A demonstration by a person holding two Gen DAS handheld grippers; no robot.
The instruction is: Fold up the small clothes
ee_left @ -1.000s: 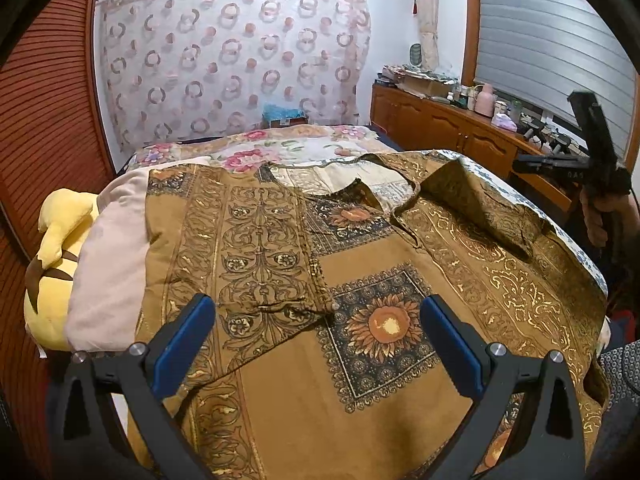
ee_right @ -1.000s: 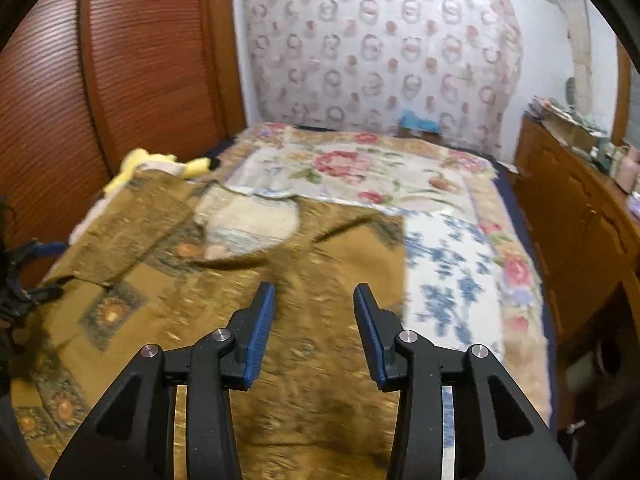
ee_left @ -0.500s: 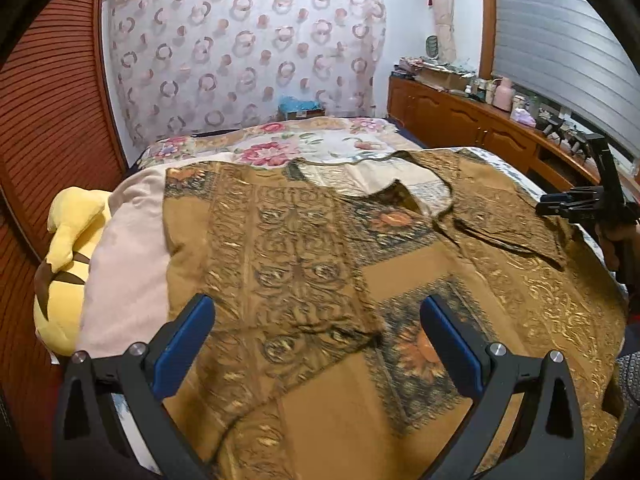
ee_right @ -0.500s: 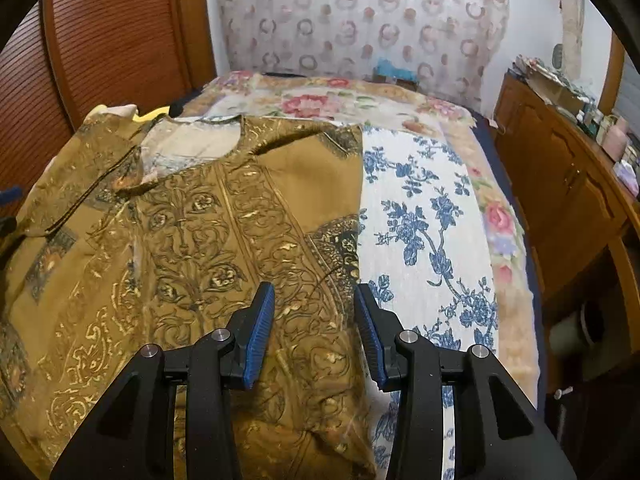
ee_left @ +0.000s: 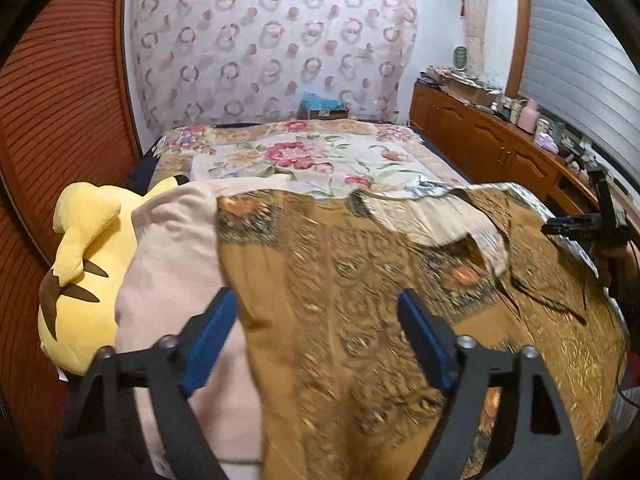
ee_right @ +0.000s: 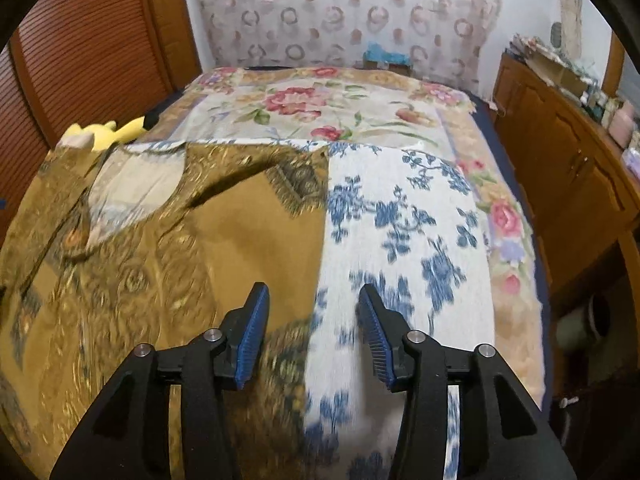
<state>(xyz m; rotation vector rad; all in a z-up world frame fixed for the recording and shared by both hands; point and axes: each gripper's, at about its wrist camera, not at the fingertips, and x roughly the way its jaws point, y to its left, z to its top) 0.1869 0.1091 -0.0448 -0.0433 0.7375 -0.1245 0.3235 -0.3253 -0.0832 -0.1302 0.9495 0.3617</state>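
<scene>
A brown, gold-patterned garment (ee_left: 360,320) lay spread flat across the near part of the bed (ee_right: 320,112), its neck opening toward the far end. Its left edge rested on a pink pillow (ee_left: 172,248) beside a yellow plush toy (ee_left: 84,264); its right edge lay on a white cloth with blue flowers (ee_right: 400,240).

The left hand-held gripper (ee_left: 316,320) hung over the garment's left edge, its jaws wide apart and having just narrowed somewhat, with cloth lying below the gap but nothing gripped. The right hand-held gripper (ee_right: 312,312) hovered over the garment's right edge where it met the blue-flowered cloth, its jaws partly apart and having just widened a little, pressing on nothing. Both views were blurred by motion.
</scene>
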